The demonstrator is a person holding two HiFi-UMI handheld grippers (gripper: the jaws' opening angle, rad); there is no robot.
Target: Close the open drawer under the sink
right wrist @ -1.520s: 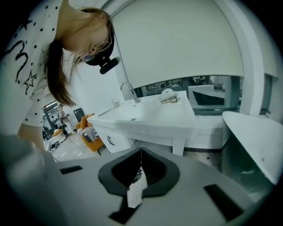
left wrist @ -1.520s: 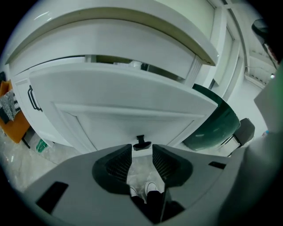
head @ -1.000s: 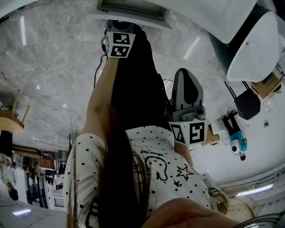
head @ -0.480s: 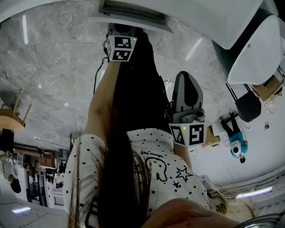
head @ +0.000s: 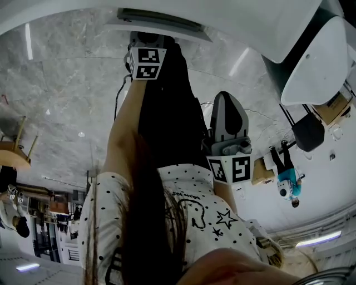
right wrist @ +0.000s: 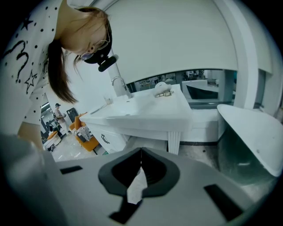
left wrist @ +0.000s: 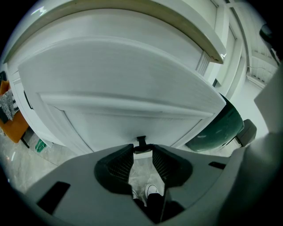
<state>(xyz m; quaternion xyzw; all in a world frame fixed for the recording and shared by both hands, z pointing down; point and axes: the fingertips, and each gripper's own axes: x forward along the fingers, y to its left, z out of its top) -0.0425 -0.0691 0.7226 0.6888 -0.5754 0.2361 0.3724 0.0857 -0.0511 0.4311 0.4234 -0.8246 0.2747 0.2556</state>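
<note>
The white drawer front (left wrist: pixel 132 84) fills the left gripper view, under the sink's white counter edge (left wrist: pixel 132 13). Its small black handle (left wrist: pixel 141 142) sits right between the tips of my left gripper (left wrist: pixel 142 151), which is closed on it. In the head view the left gripper (head: pixel 147 40) reaches out at arm's length to the drawer's edge (head: pixel 161 19) at the top. My right gripper (head: pixel 226 103) hangs beside the person's body, away from the drawer. It is shut and holds nothing (right wrist: pixel 141 152). The sink (right wrist: pixel 146 110) with its faucet (right wrist: pixel 118 84) shows in the right gripper view.
A dark green bin (left wrist: pixel 216 132) with a white lid (head: pixel 314 61) stands right of the cabinet. The person's shoes (left wrist: pixel 152 190) are on the marble floor (head: pixel 67 100) below the drawer. An orange chair (right wrist: pixel 86 141) stands to the left of the vanity.
Less of the drawer's edge shows at the top of the head view, with the left gripper still at it. The right gripper has drifted slightly left.
</note>
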